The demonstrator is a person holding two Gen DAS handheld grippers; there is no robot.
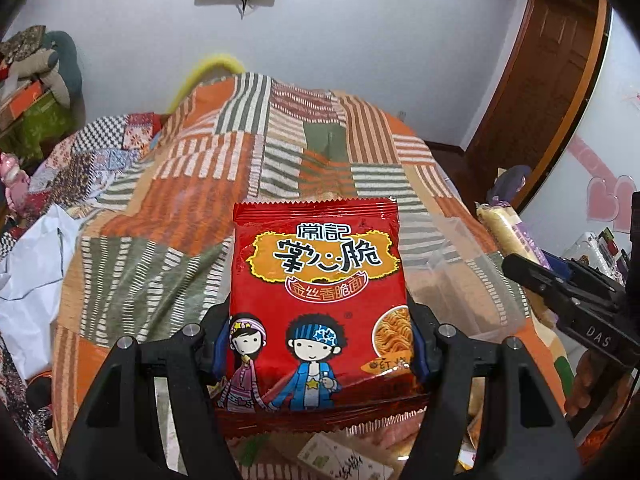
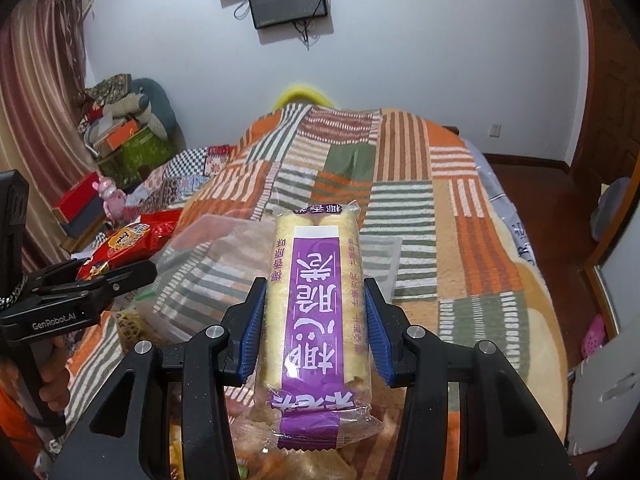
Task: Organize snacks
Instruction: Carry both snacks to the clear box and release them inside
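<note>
My left gripper is shut on a red crispy-noodle snack packet with two cartoon figures, held upright above the bed. My right gripper is shut on a long purple-and-cream cracker packet, held lengthwise between the blue pads. A clear plastic storage box lies on the patchwork blanket ahead of both grippers; it also shows in the left wrist view. The right gripper with the cracker packet shows at the right of the left wrist view. The left gripper with the red packet shows at the left of the right wrist view.
An orange, green and white patchwork blanket covers the bed. More snack packets lie below the grippers. White cloth lies at the bed's left. Boxes and soft toys are piled at the left wall. A wooden door stands right.
</note>
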